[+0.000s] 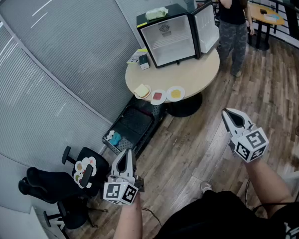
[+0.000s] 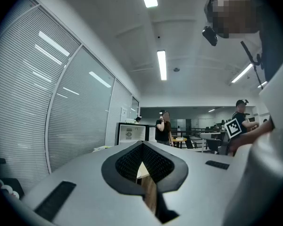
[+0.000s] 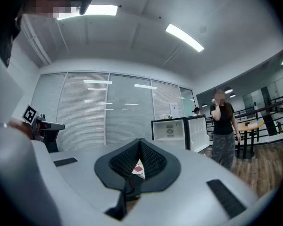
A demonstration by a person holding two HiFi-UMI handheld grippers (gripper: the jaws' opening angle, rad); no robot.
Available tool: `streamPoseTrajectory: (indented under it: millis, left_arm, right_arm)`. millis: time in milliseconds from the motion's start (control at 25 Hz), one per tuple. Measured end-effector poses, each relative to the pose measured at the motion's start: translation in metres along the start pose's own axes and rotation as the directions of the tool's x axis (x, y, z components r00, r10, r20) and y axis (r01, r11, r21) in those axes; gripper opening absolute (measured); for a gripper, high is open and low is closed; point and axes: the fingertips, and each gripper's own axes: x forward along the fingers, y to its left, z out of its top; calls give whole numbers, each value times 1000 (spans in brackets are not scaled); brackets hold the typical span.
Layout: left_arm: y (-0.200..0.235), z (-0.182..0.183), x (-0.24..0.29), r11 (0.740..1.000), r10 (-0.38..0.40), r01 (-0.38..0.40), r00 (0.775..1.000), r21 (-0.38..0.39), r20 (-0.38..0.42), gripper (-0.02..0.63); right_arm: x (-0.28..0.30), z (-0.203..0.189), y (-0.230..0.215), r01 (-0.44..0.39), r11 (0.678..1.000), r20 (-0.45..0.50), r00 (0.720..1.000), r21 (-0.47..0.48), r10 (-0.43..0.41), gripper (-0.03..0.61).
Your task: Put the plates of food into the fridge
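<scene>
Three small plates of food line the near edge of a round beige table (image 1: 199, 73): one with toast (image 1: 142, 90), one with red food (image 1: 158, 96), one with yellow food (image 1: 176, 93). Behind them a black mini fridge (image 1: 169, 36) stands with its door (image 1: 206, 28) swung open and its white inside showing. Both grippers hang in the air well short of the table, over the wooden floor. My left gripper (image 1: 125, 156) is shut and holds nothing. My right gripper (image 1: 233, 117) is also shut and holds nothing. The fridge (image 2: 129, 133) also shows far off in the left gripper view, and the fridge (image 3: 172, 131) in the right gripper view.
A person (image 1: 232, 19) stands just right of the fridge. A black crate (image 1: 132, 126) lies on the floor at the table's near left side. A black office chair (image 1: 55, 183) is at my lower left, by a wall of blinds (image 1: 50, 68). Another table (image 1: 269, 15) stands far right.
</scene>
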Motion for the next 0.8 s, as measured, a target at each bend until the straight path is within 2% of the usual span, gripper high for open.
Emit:
streamPoseTrajectory:
  millis: [200, 440, 640, 800]
  left_arm:
    - [-1, 7, 28, 998, -5, 4, 1000, 56, 20, 3]
    - [10, 20, 49, 995, 13, -15, 1000, 98, 27, 3]
    - [50, 8, 59, 995, 77, -80, 996, 51, 47, 3]
    - [90, 0, 87, 997, 70, -72, 997, 41, 45, 3]
  right_arm:
    - [30, 0, -19, -22, 1000, 27, 999, 14, 21, 3]
    - [74, -18, -27, -73, 997, -4, 997, 19, 73, 3]
    - [107, -43, -21, -95, 992, 5, 995, 85, 95, 3]
    - [152, -53, -21, -67, 995, -24, 997, 77, 69, 3]
